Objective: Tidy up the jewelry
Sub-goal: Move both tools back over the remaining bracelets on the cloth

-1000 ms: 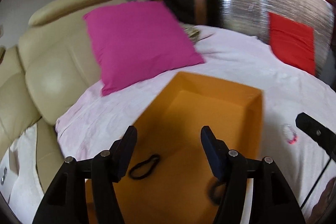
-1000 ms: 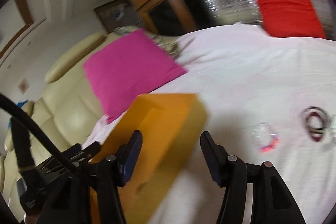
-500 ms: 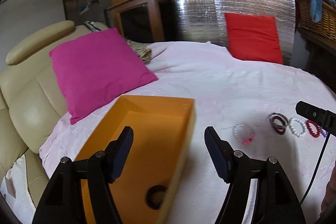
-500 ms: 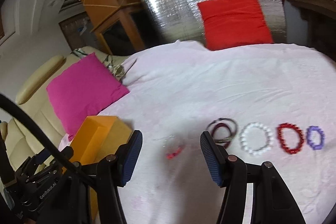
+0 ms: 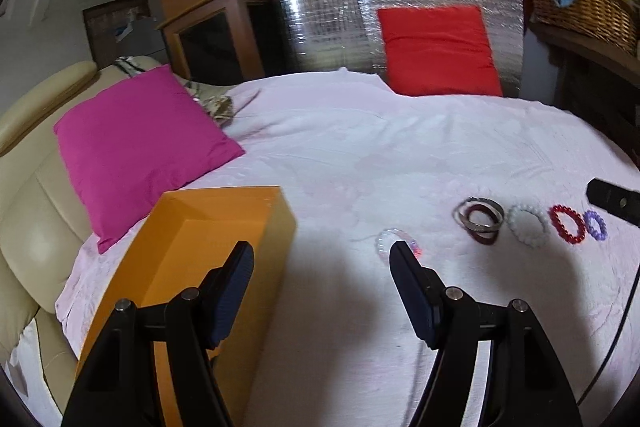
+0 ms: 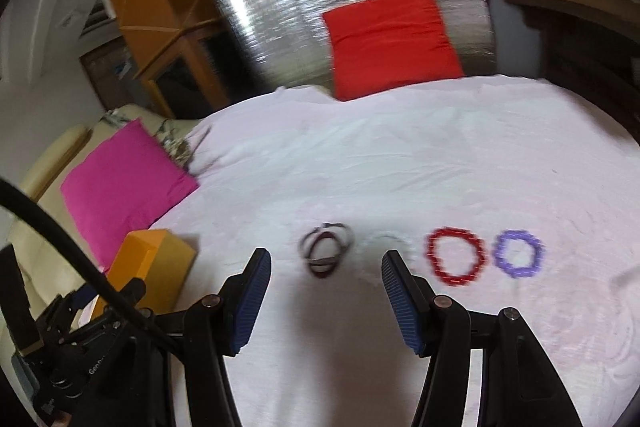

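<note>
An open orange box (image 5: 208,247) sits on the white sheet at the left; it also shows in the right wrist view (image 6: 148,259). A row of bracelets lies to its right: a clear one with pink beads (image 5: 394,241), dark metal bangles (image 5: 480,219) (image 6: 326,251), a white bead one (image 5: 528,223) (image 6: 384,247), a red one (image 5: 566,223) (image 6: 456,261) and a purple one (image 5: 596,225) (image 6: 518,253). My left gripper (image 5: 320,267) is open and empty, between the box and the clear bracelet. My right gripper (image 6: 324,275) is open and empty, just short of the bangles.
A magenta cushion (image 5: 136,143) lies at the left beside a cream leather headboard (image 5: 28,227). A red cushion (image 5: 436,51) leans on a silver foil panel (image 5: 360,3) at the back. A wicker basket (image 5: 580,3) stands at the right.
Both grippers have swung right, away from the box and toward the row of bracelets. The box has slid to the left of both views. Both stay open.
</note>
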### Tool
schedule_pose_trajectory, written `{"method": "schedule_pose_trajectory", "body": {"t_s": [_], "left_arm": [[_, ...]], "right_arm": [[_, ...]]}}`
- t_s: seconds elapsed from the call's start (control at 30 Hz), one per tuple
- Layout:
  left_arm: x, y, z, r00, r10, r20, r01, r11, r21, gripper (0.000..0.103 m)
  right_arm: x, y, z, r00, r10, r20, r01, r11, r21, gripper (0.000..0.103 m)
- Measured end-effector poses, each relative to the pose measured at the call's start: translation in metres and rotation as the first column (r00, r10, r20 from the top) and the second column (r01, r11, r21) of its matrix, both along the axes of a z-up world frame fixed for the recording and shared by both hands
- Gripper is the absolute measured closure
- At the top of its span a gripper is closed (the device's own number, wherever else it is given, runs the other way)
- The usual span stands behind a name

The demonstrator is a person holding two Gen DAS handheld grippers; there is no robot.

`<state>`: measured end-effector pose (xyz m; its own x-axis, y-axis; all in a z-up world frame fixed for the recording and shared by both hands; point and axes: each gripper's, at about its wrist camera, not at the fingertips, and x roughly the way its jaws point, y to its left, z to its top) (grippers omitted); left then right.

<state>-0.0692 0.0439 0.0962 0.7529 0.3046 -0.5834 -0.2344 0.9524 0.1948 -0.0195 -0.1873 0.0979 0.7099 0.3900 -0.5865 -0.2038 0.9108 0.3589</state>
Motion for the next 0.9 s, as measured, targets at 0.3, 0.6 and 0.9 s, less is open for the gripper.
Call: {"method": "schedule_pose_trajectory", "body": {"t_s": [0.3, 0.6, 0.9], "left_arm": [[0.008, -0.027, -0.005, 0.999, -0.044, -0.014, 0.044, 0.999, 0.006, 0.032], [0.014, -0.044, -0.007, 0.997, -0.073, -0.020, 0.073, 0.997, 0.009, 0.032], [0.023, -0.057, -0.013, 0.993, -0.108, -0.039, 0.108, 0.994, -0.002, 0.032]], "right_arm": [[-0.012, -0.062, -0.001, 0.990, -0.142, -0.018, 0.143, 0.990, 0.005, 0.041], [-0.020, -0.103, -0.005, 0.975, -0.218, -0.047, 0.218, 0.976, 0.007, 0.041], [-0.012, -0.119, -0.016, 0.969, -0.229, -0.096, 0.231, 0.973, 0.005, 0.041]]}}
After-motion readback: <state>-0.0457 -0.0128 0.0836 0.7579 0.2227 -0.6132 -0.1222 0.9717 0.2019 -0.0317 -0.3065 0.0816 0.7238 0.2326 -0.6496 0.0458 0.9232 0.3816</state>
